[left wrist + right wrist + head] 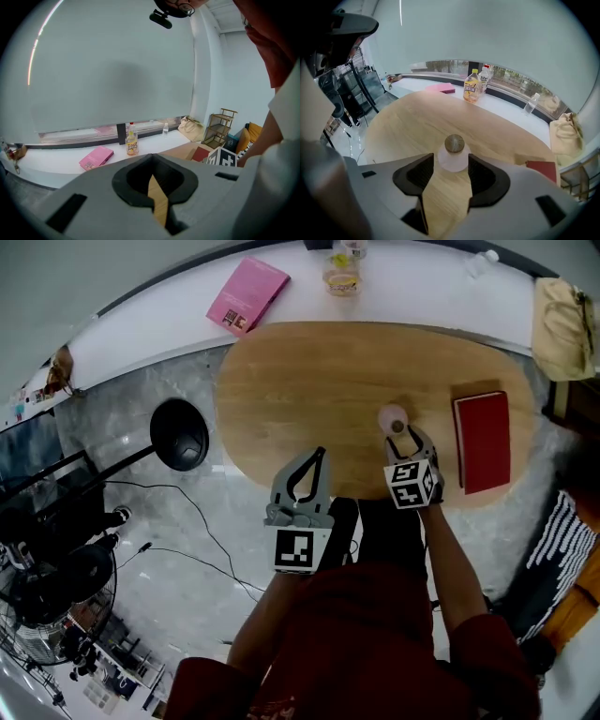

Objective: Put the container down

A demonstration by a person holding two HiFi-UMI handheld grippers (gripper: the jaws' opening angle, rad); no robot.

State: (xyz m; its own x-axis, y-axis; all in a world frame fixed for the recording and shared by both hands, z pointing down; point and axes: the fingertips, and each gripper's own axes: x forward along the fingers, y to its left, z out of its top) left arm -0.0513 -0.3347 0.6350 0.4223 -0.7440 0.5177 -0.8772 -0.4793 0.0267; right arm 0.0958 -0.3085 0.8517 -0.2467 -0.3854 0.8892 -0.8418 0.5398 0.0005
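Note:
A small white container (393, 418) with a round metallic cap stands upright on the oval wooden table (309, 371), near its front edge. My right gripper (401, 431) points steeply down over it, jaws open. In the right gripper view the container (453, 157) stands on the table (412, 117) between the two fingertips of the right gripper (453, 163), which flank its sides closely. My left gripper (322, 454) hovers at the table's front edge to the left, shut with nothing in it. In the left gripper view the left gripper (151, 157) shows only a sliver of tabletop between its pads.
A red book (483, 440) lies on the table right of the container. On the white ledge behind are a pink book (247, 293), a yellow drink bottle (342, 273) and a beige bag (562, 329). A black round stand (178, 434) and cables sit on the floor at left.

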